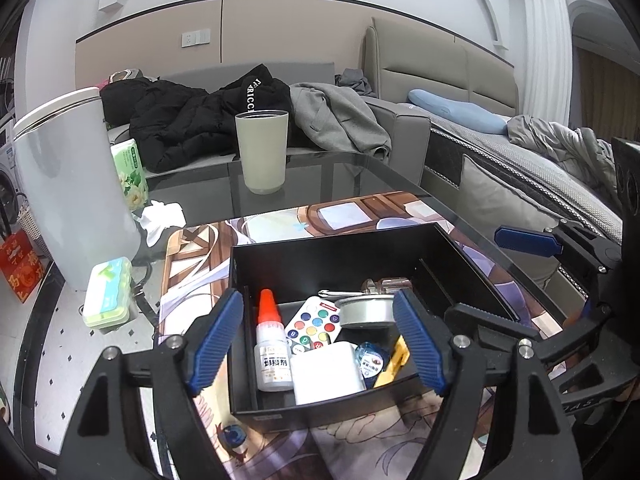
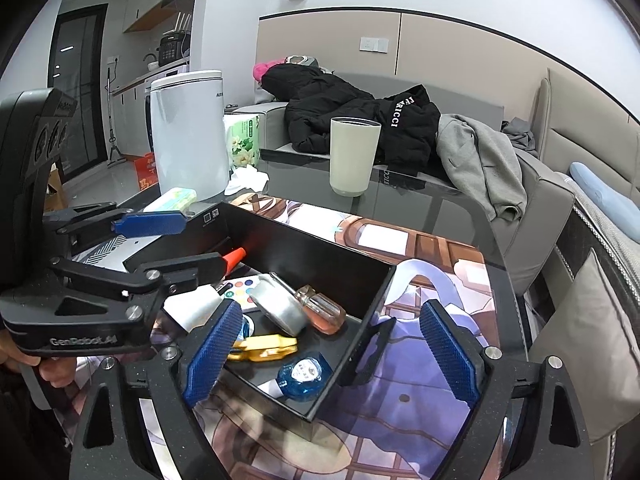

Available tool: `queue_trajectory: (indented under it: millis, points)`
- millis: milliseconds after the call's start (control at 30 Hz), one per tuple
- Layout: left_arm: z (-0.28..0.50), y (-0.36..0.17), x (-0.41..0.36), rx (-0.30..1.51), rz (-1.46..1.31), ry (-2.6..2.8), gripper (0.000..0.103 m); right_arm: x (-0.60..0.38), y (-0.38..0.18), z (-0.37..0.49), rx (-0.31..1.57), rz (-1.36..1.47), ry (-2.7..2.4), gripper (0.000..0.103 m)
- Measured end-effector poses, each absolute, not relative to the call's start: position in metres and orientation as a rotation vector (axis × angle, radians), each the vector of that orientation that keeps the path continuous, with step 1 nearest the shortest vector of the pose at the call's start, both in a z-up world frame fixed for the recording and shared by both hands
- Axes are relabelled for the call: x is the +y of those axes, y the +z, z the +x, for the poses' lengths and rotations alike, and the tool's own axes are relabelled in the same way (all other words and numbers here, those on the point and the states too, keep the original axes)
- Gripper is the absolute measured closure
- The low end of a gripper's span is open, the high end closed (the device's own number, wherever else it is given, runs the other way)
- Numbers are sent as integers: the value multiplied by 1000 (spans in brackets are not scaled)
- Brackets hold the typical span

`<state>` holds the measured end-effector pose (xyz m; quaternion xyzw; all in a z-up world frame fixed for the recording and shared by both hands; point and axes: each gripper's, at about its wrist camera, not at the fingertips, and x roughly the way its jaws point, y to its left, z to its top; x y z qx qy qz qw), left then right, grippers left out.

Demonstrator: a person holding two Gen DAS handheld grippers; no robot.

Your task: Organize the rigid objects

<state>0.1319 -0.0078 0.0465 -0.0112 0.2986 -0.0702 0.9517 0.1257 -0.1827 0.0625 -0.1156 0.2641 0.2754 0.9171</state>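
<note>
Both sets of tongs stand apart, gripping nothing. The left gripper point(image 1: 318, 344) straddles the near wall of the open black rectangular box point(image 1: 340, 248) on the printed mat point(image 2: 420, 240) — the right gripper point(image 2: 332, 354) brackets its corner. Inside lie a red-capped white plastic bottle point(image 1: 272, 344), a round metal tin point(image 2: 276, 306), and what looks like a clear amber-tinted bottle point(image 2: 322, 312).
</note>
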Motion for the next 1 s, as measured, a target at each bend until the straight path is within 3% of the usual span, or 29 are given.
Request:
queue_trajectory:
  millis: [133,300,467,1000]
  points:
    - [129,47,-10,605,-23,-133,22,-188,62,121,533,-229,559,6]
    - [123,47,-9,600,-37,-116,7,-194,61,115,525,-208,558,2]
    - [118,48,-7,578,-35,-103,0,-200,62,111,515,-193,561,1]
    - [102,42,5,494,0,-63,0,-209,54,102,466,-159,591,1]
